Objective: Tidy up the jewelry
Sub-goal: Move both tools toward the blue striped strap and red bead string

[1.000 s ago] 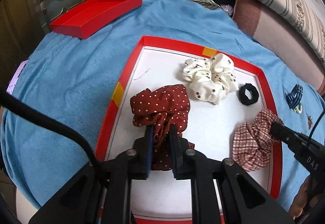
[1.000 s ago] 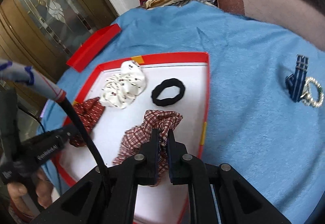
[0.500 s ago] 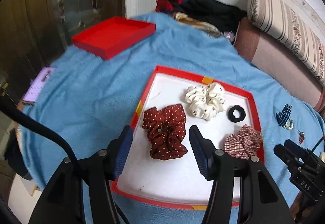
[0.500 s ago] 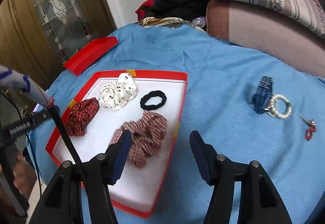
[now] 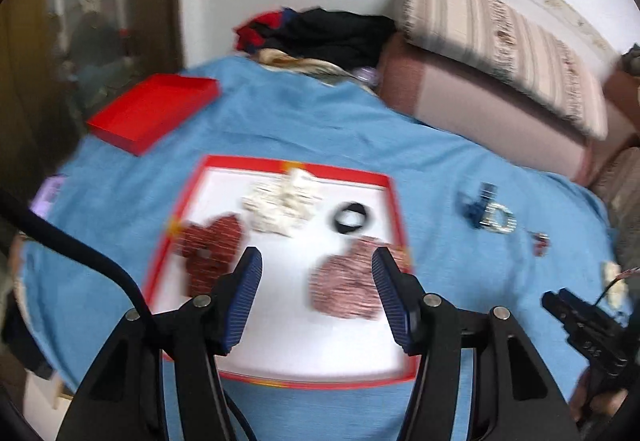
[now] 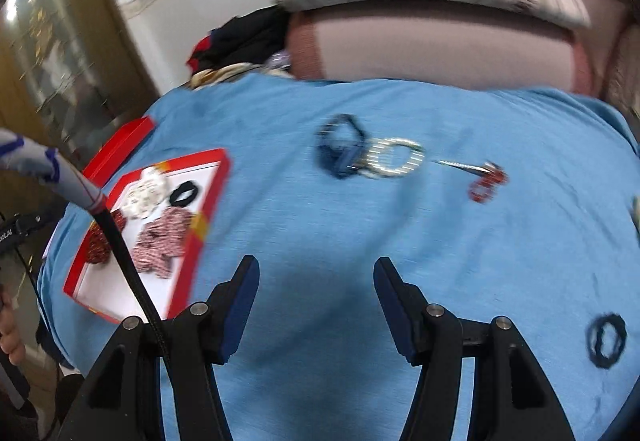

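Both tongs are standing released, nothing between their pads: the left gripper [image 5: 316, 297] is hanging over the red-rimmed white-floored tray [image 5: 394, 201], the right gripper [image 6: 316, 305] over bare blue cloth [image 6: 500, 241]. Lying ahead of the right gripper, toward the cloth's far edge, are one dark blue strap [image 6: 340, 151] touching one pearly bracelet [image 6: 396, 159], and one red earring [image 6: 486, 183]; one black ring [image 6: 606, 339] is sitting near the right edge. Four hair ties are lying inside the tray. Judging by this, the right hand is nearer.
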Tool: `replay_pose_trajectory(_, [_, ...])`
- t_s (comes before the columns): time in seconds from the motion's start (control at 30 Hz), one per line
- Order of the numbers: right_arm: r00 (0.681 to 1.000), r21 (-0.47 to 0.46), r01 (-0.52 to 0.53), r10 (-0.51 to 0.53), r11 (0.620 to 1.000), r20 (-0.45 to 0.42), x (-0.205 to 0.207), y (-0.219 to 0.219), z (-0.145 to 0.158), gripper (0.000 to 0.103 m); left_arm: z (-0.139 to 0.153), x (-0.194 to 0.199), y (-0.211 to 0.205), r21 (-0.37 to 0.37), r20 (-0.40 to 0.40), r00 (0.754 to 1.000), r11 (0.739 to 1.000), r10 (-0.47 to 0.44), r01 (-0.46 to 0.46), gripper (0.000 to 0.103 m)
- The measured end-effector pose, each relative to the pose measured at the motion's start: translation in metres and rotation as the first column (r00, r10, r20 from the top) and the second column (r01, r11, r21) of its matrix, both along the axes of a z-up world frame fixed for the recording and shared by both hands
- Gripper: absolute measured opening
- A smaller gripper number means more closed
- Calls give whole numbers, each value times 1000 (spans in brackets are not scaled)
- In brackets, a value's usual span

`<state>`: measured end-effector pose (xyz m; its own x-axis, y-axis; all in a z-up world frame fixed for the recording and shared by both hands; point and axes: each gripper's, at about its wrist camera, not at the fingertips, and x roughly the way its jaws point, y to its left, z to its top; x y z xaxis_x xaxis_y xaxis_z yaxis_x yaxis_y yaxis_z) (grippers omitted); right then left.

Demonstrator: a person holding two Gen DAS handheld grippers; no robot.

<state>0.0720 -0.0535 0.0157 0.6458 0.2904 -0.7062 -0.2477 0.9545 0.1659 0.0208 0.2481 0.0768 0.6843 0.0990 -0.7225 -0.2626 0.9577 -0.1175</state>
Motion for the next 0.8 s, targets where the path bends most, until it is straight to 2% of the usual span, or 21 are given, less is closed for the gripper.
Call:
replay_pose_trajectory(0.1, [1000, -44, 28, -28, 999, 2, 3, -28, 2, 64, -1, 13, -25, -3, -6, 999, 999, -53, 53, 56])
replay_pose_trajectory(0.33, [988, 47, 149, -146, 988, -51, 32, -97, -3, 64, -12, 59, -85, -40, -49, 980, 981, -191, 189, 56])
replay_pose_trajectory(0.5, [974, 114, 220, -213, 969, -70, 61, -132, -8, 64, -22, 108, -113, -71, -34, 967, 966, -251, 249, 56])
replay_pose_trajectory(0.57, [973, 128, 225, -217, 966, -73, 74, -139, -11, 63, -33, 132, -126, -82, -44, 960, 959, -277, 273, 56])
replay_pose_trajectory(0.7, [976, 133, 208, -196, 969, -98, 103, -144, -22, 63, -53, 168, -149, -28, -79, 944, 947, -321, 320, 56])
replay_pose_trajectory(0.8, [973, 165, 214, -196, 963, -120, 117, -143, -31, 63, -61, 191, -156, -24, -86, 939, 943, -333, 333, 56])
